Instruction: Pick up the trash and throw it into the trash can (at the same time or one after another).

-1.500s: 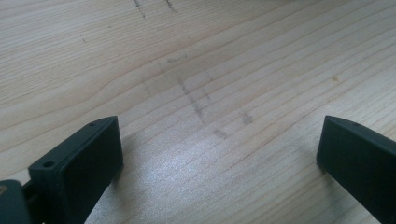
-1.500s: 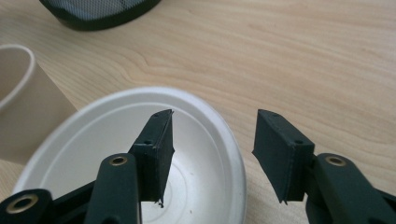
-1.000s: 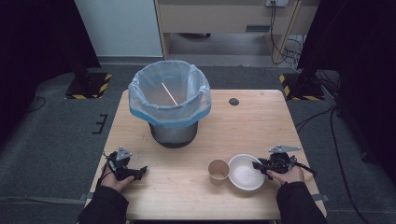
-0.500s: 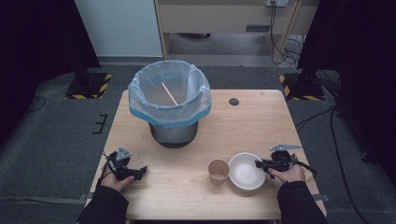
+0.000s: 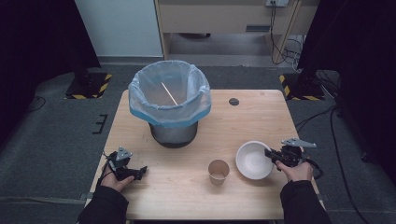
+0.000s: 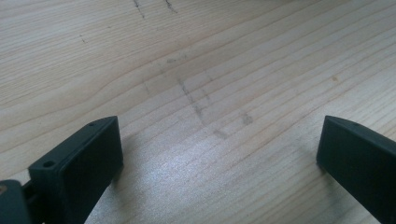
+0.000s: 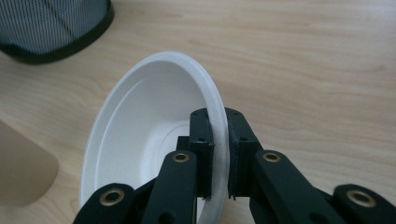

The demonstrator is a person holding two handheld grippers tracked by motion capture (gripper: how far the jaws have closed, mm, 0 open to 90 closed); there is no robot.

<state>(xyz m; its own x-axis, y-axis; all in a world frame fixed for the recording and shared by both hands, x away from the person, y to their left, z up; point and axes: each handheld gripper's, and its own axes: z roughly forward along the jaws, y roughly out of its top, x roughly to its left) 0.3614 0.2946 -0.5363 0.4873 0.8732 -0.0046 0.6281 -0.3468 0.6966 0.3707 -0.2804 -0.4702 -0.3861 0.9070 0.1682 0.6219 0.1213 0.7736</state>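
On the counter (image 5: pixel 261 116), near your right side, sits a white paper bowl (image 5: pixel 253 160). Your right gripper (image 5: pixel 270 154) has it by the rim. In the right gripper view you can see the jaws squeezed together on the thin edge of the bowl (image 7: pixel 154 140), one jaw inside and one outside. That is a good way to hold a bowl like this, because the rim is the only thin part the jaws can pinch. The bowl looks empty and a bit tipped up on the side you hold.

Just beside the bowl, to its left, stands a small brown paper cup (image 5: pixel 218 171). It is upright and not touching the bowl as far as you can tell. Take care not to knock it over when you lift.

Farther back stands a bin (image 5: pixel 169 105) with a blue plastic bag in it. A thin wooden stick (image 5: pixel 169 93) lies inside. The bag is wide open at the top, so it is easy to drop things in. The bowl probably goes there next, so you will need to lift it high enough to get over the bin's edge.

Your left gripper (image 5: pixel 140 171) rests low by the near left corner of the counter, well apart from everything. Its jaws are spread wide with nothing between them, just bare wood.
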